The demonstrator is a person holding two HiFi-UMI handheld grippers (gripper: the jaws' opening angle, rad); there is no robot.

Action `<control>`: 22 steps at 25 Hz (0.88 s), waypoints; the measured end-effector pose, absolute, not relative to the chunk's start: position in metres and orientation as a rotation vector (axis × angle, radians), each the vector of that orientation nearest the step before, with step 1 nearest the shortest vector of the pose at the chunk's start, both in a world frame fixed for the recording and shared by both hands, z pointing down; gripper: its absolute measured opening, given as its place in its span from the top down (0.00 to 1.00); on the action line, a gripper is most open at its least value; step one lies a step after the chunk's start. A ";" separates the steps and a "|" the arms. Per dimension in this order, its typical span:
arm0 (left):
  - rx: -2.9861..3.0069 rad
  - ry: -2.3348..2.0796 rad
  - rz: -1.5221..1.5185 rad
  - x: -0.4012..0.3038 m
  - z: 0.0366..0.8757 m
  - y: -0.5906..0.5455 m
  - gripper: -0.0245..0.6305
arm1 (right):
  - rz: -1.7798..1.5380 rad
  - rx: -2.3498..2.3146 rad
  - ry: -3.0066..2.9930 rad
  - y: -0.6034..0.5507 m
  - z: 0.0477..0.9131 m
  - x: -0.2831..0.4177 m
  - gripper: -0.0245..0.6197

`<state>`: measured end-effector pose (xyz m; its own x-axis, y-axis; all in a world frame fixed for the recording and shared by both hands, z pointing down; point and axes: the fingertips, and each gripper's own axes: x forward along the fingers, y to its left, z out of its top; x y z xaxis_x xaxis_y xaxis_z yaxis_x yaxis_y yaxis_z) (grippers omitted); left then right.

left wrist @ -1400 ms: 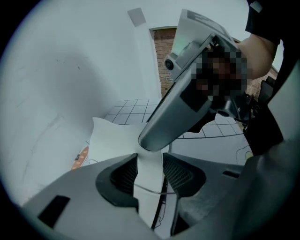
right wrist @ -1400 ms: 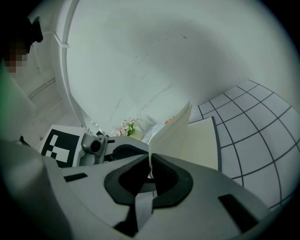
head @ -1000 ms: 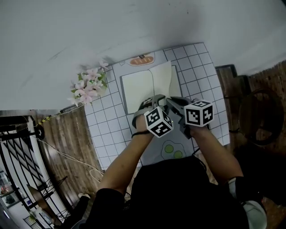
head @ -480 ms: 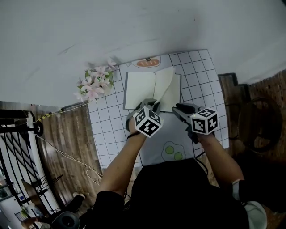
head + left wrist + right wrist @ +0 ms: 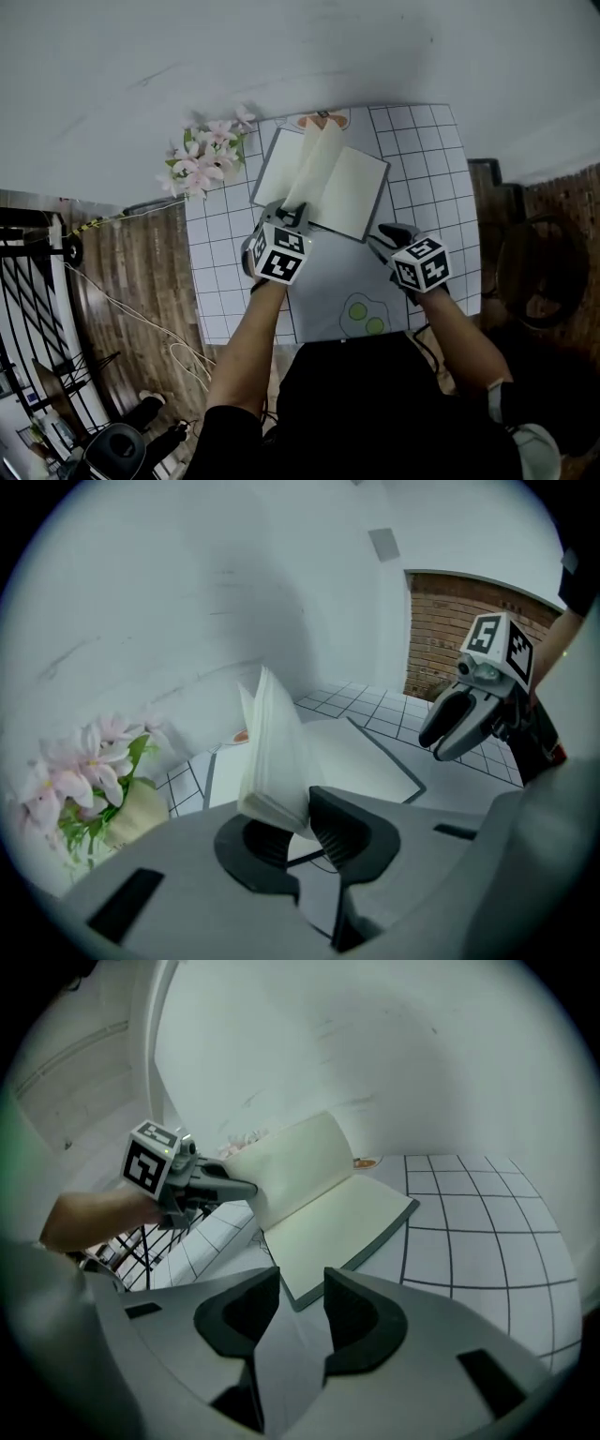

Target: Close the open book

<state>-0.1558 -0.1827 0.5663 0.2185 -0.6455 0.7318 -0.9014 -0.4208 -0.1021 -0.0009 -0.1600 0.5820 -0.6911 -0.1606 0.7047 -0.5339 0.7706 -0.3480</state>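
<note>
Since a second ago the book is lying turned askew on the gridded table, a sheaf of pages standing upright. The left gripper is pinching that sheaf (jaws just easing a touch), while the right gripper is spreading its jaws, empty, near the book's corner.

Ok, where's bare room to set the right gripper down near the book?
Free: checked cloth right of the book; grey mat between book and egg print. Crowded: back left, flowers beside the book.

Open book, pale pages standing upright.
</note>
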 end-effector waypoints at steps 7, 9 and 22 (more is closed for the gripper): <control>2.144 -1.485 0.936 -0.182 0.577 -0.184 0.84 | 0.420 0.374 -2.220 -0.146 0.596 -0.030 0.67; 2.132 -1.507 0.942 -0.190 0.580 -0.185 0.82 | 0.373 0.363 -2.208 -0.148 0.599 -0.035 0.66; 2.039 -1.562 0.994 -0.223 0.613 -0.184 0.73 | 0.377 0.401 -2.152 -0.164 0.607 -0.034 0.63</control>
<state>-0.2230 -0.1842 0.6134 0.1298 -0.6722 0.7289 -0.9451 -0.3062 -0.1141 -0.0337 -0.1637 0.6065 -0.5534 -0.1456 0.8201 -0.4159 0.9014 -0.1206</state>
